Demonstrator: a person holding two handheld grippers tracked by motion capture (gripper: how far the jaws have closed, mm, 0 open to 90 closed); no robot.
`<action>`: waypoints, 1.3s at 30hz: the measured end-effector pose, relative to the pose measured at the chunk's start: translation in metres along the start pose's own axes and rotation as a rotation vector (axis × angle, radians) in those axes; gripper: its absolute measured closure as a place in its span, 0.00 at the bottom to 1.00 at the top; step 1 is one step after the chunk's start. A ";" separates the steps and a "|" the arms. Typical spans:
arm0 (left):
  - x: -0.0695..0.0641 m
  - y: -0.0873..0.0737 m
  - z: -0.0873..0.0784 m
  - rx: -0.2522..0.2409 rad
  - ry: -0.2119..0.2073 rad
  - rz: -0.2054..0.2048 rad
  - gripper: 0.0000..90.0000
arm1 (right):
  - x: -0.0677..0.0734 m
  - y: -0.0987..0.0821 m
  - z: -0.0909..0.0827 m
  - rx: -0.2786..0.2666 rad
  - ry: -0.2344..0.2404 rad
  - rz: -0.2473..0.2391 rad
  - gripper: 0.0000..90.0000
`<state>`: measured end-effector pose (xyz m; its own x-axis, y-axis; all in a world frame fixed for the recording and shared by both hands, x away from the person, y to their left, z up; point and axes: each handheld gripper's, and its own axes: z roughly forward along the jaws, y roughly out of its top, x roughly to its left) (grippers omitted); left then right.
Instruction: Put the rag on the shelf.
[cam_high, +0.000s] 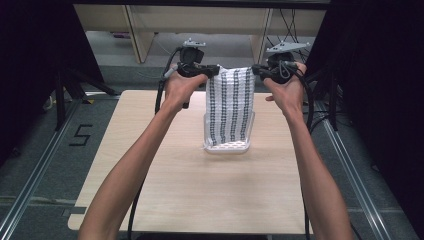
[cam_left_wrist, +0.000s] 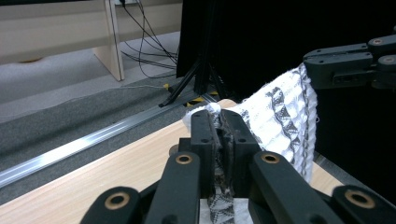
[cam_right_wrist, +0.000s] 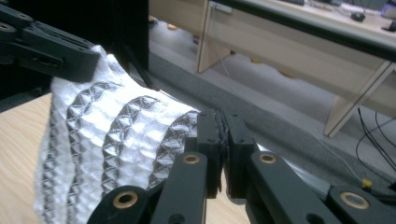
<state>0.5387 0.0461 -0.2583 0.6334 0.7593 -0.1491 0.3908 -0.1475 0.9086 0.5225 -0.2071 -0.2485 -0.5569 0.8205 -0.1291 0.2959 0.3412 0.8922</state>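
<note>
White textured cloth (cam_high: 230, 105) with dark zigzag stripes hangs stretched between the two hand-held grippers, its top edge level and its lower end reaching down into a white perforated basket (cam_high: 226, 146) that stands on the pale wooden surface (cam_high: 200, 190) below and between them.

The left hand-held gripper (cam_high: 214, 71) is clamped on the cloth's upper left corner; in the left gripper view its black jaws are pressed together with a fold of the striped fabric (cam_left_wrist: 275, 121) pinched between them, and the rest of the cloth runs away to the right toward the other tool (cam_left_wrist: 350, 65).

The right hand-held gripper (cam_high: 257, 71) is clamped on the upper right corner. In the right gripper view its jaws are closed on the cloth's edge, and the fabric (cam_right_wrist: 116, 144) spreads to the left of them, up to the left gripper's jaws (cam_right_wrist: 51, 49).

Both tools are held up above the far part of the surface, the person's forearms reaching forward to them. A grey three-cornered plate sits on top of each, and black cables trail down beside the arms.
</note>
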 end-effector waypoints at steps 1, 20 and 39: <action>0.002 0.000 0.002 0.009 0.005 0.001 0.93 | -0.002 0.000 0.003 0.012 0.003 -0.002 0.98; 0.019 -0.010 0.034 0.049 0.058 -0.038 0.86 | -0.009 -0.008 0.036 0.075 -0.021 0.058 0.96; 0.031 -0.029 0.059 0.120 0.086 -0.042 0.77 | -0.011 -0.040 0.069 0.174 -0.028 0.134 0.91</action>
<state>0.5867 0.0365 -0.3129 0.5572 0.8172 -0.1474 0.4959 -0.1852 0.8484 0.5706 -0.1984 -0.3122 -0.4824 0.8755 -0.0281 0.4972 0.3001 0.8141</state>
